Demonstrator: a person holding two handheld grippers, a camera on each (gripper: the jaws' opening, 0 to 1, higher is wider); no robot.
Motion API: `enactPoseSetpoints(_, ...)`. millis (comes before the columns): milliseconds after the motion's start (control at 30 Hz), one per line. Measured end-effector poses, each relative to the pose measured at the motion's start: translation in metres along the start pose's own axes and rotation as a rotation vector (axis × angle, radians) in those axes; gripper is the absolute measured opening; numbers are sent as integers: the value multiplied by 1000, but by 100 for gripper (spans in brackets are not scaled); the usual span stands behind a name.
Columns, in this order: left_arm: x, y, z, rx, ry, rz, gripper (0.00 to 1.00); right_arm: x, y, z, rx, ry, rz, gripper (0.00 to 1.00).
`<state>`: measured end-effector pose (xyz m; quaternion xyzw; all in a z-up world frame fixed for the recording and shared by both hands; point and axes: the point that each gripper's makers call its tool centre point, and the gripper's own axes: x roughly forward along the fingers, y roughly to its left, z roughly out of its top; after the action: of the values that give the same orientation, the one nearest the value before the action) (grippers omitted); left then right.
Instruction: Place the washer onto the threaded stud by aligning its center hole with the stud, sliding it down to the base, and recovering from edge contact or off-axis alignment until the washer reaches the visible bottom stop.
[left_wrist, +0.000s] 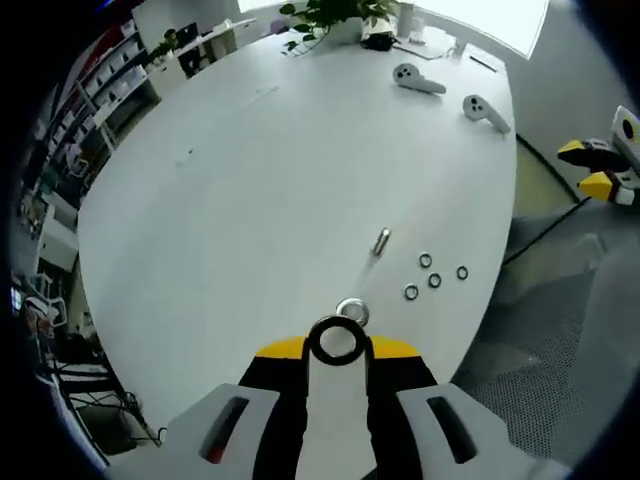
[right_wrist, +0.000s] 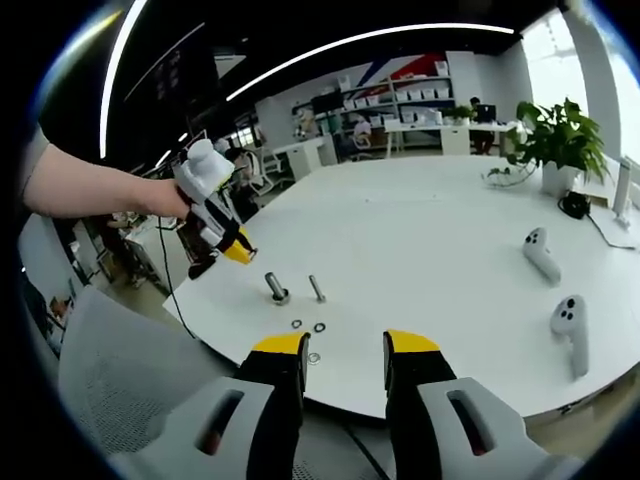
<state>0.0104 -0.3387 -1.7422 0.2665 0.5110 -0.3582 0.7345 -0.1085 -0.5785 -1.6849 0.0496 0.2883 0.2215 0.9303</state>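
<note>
Table (left_wrist: 250, 180) first: a broad white oval top that carries everything, with a grey mesh chair (right_wrist: 110, 370) at its near edge and a potted plant (right_wrist: 560, 135) at the far end.

The left gripper (left_wrist: 337, 346) comes up from the bottom of the left gripper view, black with yellow tips, and its jaws pinch the washer (left_wrist: 316, 342) by its edges – a dark ring held between the tips, its face turned to the camera. In the right gripper view the same tool (right_wrist: 238, 250) is held in a person's hand (right_wrist: 160, 197) above the table's near corner, tilted down toward the stud.

The right gripper (right_wrist: 342, 350) hangs over the table edge with its jaws spread and nothing between them; its yellow tips (left_wrist: 598, 168) also show at the right of the left gripper view, off the table.

Two white handheld controllers (right_wrist: 540, 255) lie well apart from the parts, toward the plant.

The threaded stud (left_wrist: 352, 311) stands upright on its base – just beyond the held washer, which is off its axis and not yet on it. A loose bolt (left_wrist: 381, 240) is near it, farther in.

Several loose washers (left_wrist: 435, 281) lie flat in a small cluster beside the bolt.
</note>
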Motion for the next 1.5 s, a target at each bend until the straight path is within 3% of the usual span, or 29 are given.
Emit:
enactPoseSetpoints(367,19,-15,7,39,55,-12,19,1,4,0,-6,-2,24,32)
enactPoseSetpoints(700,36,-15,2,88,140,-6,19,1,6,1,-8,-7,33,33)
enactPoseSetpoints(1033,44,-11,2,87,155,-2,19,1,9,1,-18,-3,47,33)
enactPoseSetpoints(1500,70,-11,-7,81,186,-2,19,2,11,0,-25,2,52,32)
